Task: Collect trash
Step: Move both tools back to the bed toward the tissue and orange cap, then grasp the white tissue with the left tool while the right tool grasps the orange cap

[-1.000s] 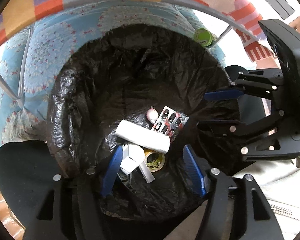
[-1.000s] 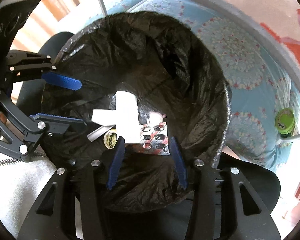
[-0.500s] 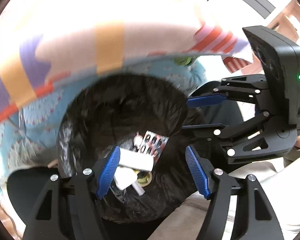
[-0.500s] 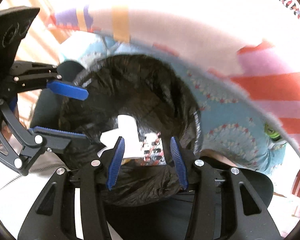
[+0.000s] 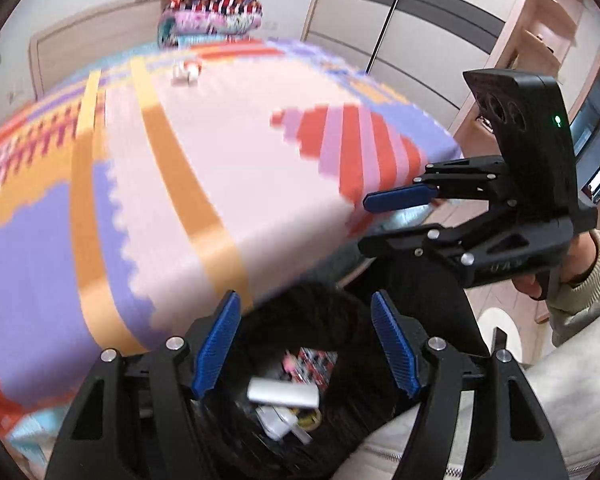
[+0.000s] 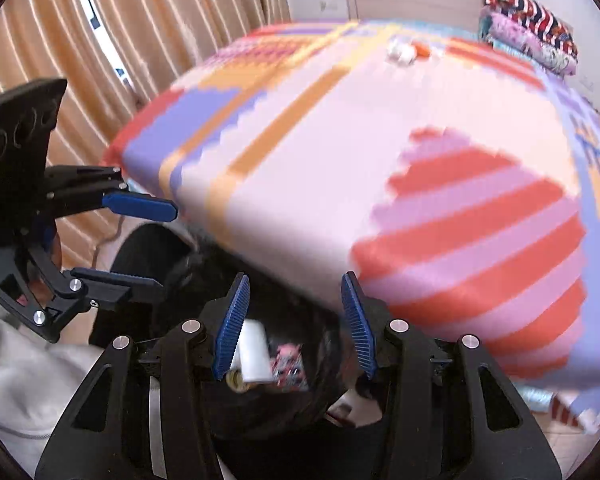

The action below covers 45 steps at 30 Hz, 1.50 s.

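Curtains [image 6: 112, 40] show only from my right claw [image 6: 296, 326]; wardrobe doors [image 5: 400, 20] only from my left claw [image 5: 312, 344]. Both claws gape empty over the black trash bag [image 5: 340, 400] holding a white roll [image 5: 282, 394], beside the bed [image 5: 220, 160].

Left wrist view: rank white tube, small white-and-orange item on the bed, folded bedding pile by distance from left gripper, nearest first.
1. white tube: in the black bin bag, just below the left gripper, between its fingers.
2. small white-and-orange item: far across the bed.
3. folded bedding pile: beyond it, by the headboard.
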Motion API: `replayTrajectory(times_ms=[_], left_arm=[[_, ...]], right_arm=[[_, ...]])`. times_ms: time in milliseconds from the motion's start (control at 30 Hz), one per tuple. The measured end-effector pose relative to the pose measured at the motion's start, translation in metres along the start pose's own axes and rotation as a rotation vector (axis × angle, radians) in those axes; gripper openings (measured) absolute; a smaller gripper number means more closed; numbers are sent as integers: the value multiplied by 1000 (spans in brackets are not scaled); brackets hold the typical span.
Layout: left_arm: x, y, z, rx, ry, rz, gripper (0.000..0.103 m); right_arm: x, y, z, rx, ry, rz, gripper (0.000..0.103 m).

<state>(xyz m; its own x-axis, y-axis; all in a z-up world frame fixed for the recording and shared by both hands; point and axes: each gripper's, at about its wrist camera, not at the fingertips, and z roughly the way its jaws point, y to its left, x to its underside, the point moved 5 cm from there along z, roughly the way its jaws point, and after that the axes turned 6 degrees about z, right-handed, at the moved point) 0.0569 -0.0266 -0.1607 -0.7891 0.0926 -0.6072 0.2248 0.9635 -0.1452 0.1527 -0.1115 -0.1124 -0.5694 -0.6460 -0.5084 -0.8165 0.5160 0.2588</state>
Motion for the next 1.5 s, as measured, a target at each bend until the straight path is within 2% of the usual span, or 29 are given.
replayTrajectory(times_ms=[300,567,733,1067,1300,1500], left_arm=[[-53,26,-14,-67,-85,36,65],[-92,53,-14,-109,-134,25,65],[-120,79,-12,-127,-178,-16,65],[-164,109,11,-123,-199,-37,65],[-177,125,49,-120,-147,-52,65],[-189,136,71,-131,-141,-71,65]], right_arm=[[-55,-17,-23,44,-120,1,48],[-99,-39,-18,47,-178,51,48],[-131,-57,-13,45,-199,94,48],[-186,-81,4,29,-220,165,48],[-210,-104,41,5,-168,207,48],[-227,-119,62,-42,-150,261,48]])
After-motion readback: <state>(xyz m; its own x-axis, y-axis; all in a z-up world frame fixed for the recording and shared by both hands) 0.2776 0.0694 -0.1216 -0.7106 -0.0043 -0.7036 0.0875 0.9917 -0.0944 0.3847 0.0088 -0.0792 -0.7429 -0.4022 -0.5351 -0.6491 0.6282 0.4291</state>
